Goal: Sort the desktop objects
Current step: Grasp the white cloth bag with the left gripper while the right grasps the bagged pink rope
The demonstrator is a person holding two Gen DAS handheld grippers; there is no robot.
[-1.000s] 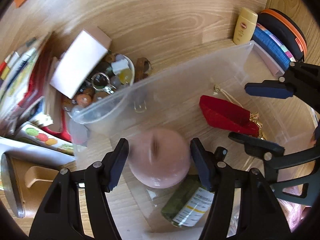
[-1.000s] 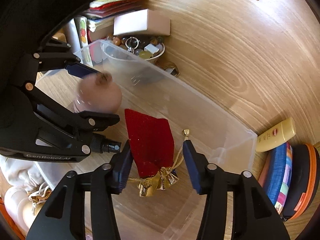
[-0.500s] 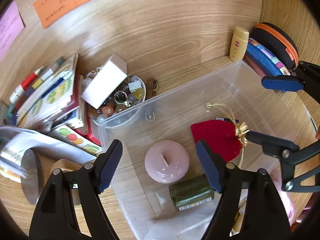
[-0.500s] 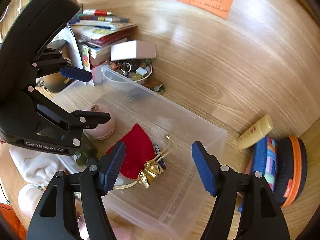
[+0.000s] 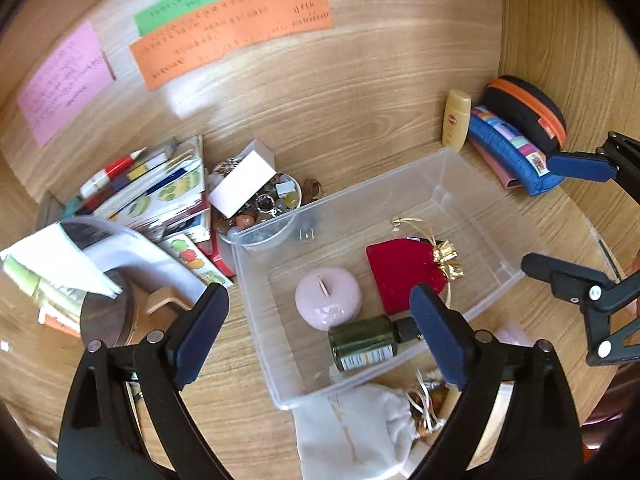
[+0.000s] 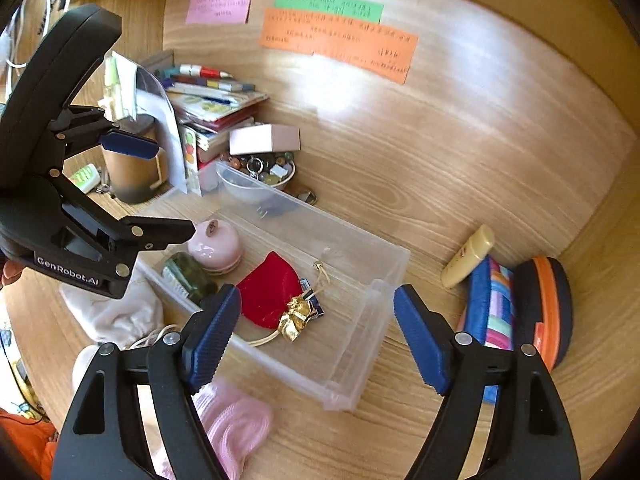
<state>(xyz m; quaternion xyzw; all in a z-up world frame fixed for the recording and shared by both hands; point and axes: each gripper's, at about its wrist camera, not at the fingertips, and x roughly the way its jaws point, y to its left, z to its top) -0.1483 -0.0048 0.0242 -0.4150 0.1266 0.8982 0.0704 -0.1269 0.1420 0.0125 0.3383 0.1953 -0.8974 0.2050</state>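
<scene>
The left claw (image 5: 320, 336) is wide open and holds nothing; the right claw (image 6: 316, 336) is also wide open and empty. Both hang above the clear plastic box (image 5: 476, 184) on the desk (image 5: 360, 120). Inside the box lie a dark green bottle (image 5: 362, 342) on its side, a pink round jar (image 5: 328, 298) touching it, and a red pouch (image 5: 404, 276) with a gold bow. Behind the box stands a bowl of small trinkets (image 5: 260, 216) with a white carton (image 5: 242, 188) on it. Far right are a yellow tube (image 5: 456, 120) and a blue case (image 5: 508, 152).
</scene>
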